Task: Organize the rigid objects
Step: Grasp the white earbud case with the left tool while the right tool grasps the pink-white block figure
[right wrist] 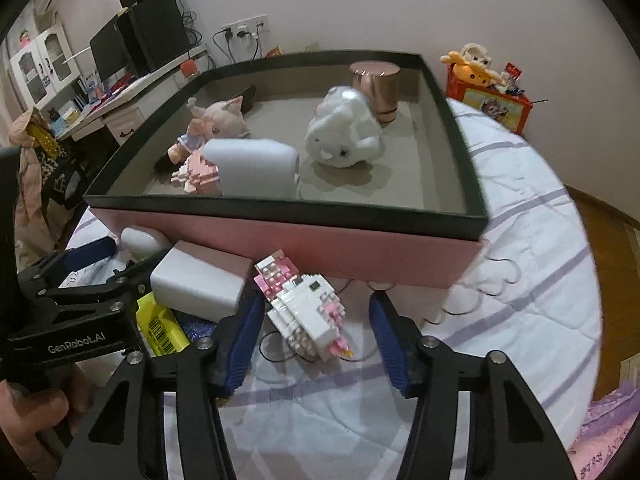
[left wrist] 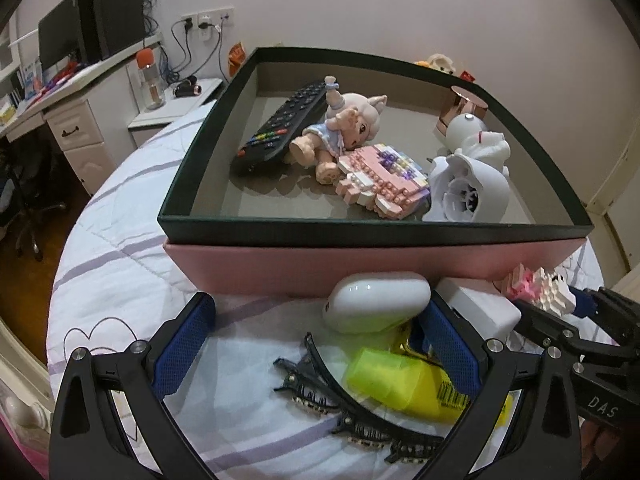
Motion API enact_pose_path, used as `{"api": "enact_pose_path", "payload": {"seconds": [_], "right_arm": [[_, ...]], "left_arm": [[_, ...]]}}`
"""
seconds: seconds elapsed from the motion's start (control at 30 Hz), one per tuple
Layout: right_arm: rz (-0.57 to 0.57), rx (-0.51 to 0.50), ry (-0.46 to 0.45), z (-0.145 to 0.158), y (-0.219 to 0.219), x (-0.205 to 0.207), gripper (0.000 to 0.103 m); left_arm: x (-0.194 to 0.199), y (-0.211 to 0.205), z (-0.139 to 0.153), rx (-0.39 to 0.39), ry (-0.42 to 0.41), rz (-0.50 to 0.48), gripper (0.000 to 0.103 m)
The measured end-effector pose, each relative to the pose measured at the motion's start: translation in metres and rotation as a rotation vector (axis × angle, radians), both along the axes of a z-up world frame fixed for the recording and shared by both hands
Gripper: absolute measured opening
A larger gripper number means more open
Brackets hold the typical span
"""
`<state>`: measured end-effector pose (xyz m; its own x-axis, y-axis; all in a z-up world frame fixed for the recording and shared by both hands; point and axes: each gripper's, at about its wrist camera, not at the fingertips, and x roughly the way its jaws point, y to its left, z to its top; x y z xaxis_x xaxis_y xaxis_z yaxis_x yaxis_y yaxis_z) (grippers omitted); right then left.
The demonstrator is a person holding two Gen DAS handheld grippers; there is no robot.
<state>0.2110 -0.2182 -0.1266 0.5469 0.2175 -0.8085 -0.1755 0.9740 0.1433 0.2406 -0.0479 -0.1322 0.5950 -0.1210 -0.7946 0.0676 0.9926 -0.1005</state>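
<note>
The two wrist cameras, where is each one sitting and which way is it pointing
Left wrist: on the left gripper, tilted down over the bed at the hair clips, white case and box; its own blue fingers show, wide apart, plus the right gripper.
Right wrist: on the right gripper, tilted down at the brick figure; its open fingers flank the figure, and the left gripper and a hand show.
Shared: box, brick figure, white case, white charger.
</note>
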Motion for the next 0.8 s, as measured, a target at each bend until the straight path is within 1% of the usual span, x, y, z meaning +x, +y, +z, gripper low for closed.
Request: {"api": "enact_pose_path", "payload": {"seconds": [0.03, 0.07, 0.13, 0.17, 0.2, 0.23, 0.3, 0.33, 0.37, 0.43, 0.67, 0.8], "right_arm": [[0.004, 0.007, 0.001, 0.0, 0.0, 0.0, 0.039], [0.005, 0.003, 0.003, -0.001, 0.0, 0.0, 0.034], [0.006, -0.002, 0.001, -0.001, 0.001, -0.002, 0.034], [0.006, 0.003, 0.001, -0.001, 0.001, -0.003, 0.034], [0.005, 0.008, 0.002, -0.001, 0.0, -0.004, 0.034], [0.003, 0.014, 0.003, -0.001, -0.001, -0.005, 0.034], [-0.004, 0.026, 0.003, 0.0, -0.004, -0.007, 0.034], [-0.006, 0.032, 0.002, 0.0, -0.005, -0.008, 0.034], [-0.008, 0.038, 0.002, 0.001, -0.006, -0.009, 0.034], [-0.012, 0.044, 0.001, 0.002, -0.007, -0.01, 0.034], [-0.03, 0.066, -0.011, 0.01, -0.011, -0.02, 0.034], [-0.039, 0.072, -0.017, 0.015, -0.013, -0.025, 0.034]], "left_arm": [[0.002, 0.0, -0.001, -0.012, 0.004, -0.006, 0.097], [0.002, 0.001, -0.002, -0.023, 0.002, -0.005, 0.095], [0.0, 0.0, -0.002, -0.022, -0.008, 0.003, 0.093], [-0.001, 0.001, -0.002, -0.022, -0.015, 0.006, 0.088], [-0.002, 0.003, -0.002, -0.025, -0.019, 0.012, 0.079], [-0.004, 0.005, -0.002, -0.025, -0.02, 0.015, 0.073], [-0.007, 0.01, -0.002, -0.025, -0.025, 0.014, 0.055], [-0.009, 0.014, -0.002, -0.033, -0.027, 0.013, 0.05], [-0.01, 0.017, -0.002, -0.038, -0.026, 0.014, 0.043], [-0.011, 0.022, -0.002, -0.061, -0.022, 0.012, 0.043], [-0.02, 0.028, 0.003, -0.067, -0.028, 0.011, 0.043], [-0.028, 0.037, 0.012, -0.07, -0.038, 0.015, 0.043]]}}
